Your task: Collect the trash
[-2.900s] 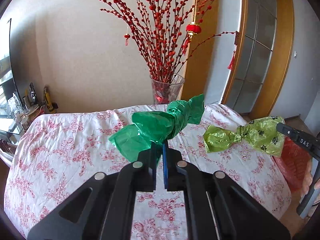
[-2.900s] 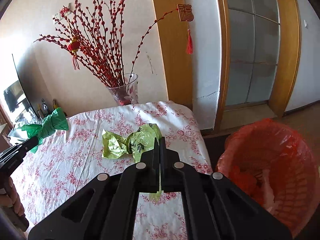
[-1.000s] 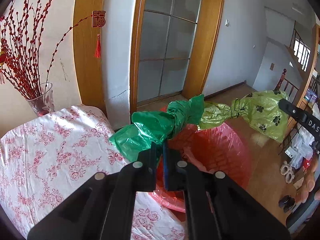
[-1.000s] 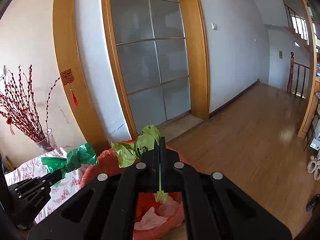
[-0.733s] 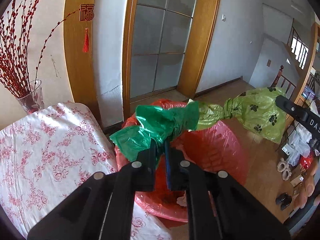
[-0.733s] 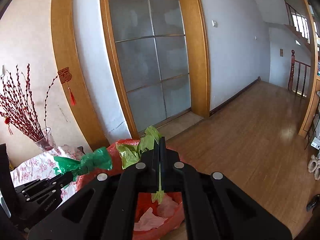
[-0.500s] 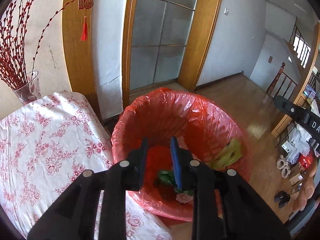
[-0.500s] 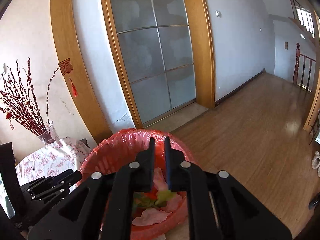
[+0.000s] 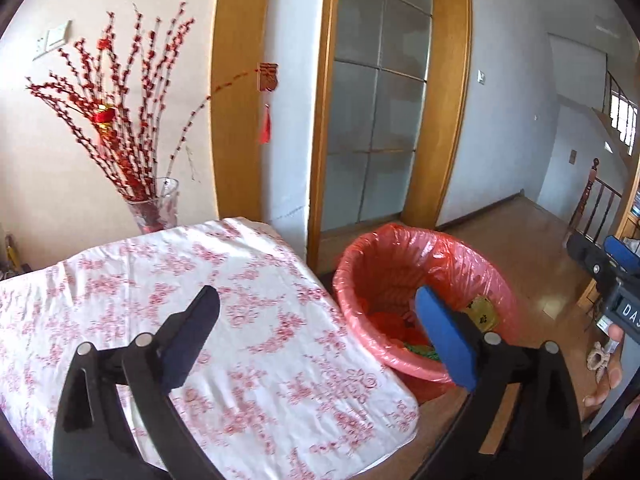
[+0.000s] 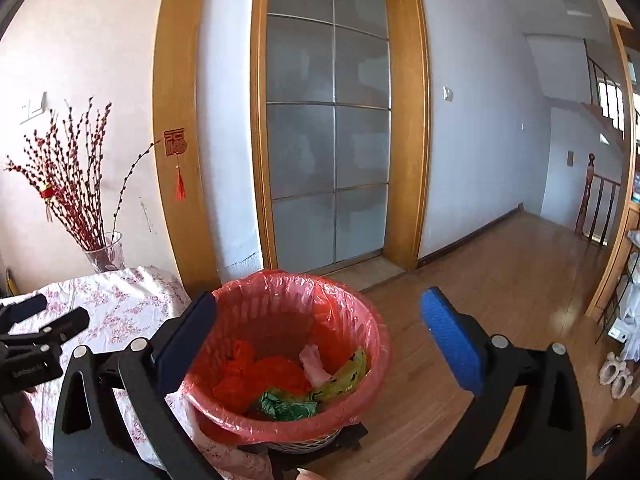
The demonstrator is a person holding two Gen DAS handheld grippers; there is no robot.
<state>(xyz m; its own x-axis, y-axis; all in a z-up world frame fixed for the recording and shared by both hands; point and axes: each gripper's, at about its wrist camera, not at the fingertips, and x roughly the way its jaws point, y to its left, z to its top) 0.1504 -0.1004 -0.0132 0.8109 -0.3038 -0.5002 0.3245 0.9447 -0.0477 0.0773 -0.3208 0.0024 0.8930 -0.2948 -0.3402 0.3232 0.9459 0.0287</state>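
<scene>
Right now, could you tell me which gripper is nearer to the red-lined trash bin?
Right. The right gripper hangs open just above the bin; the left gripper is open over the table edge beside it.

One red-lined trash bin, two green bags inside it, dark and light, one floral-clothed table, one vase, two grippers
</scene>
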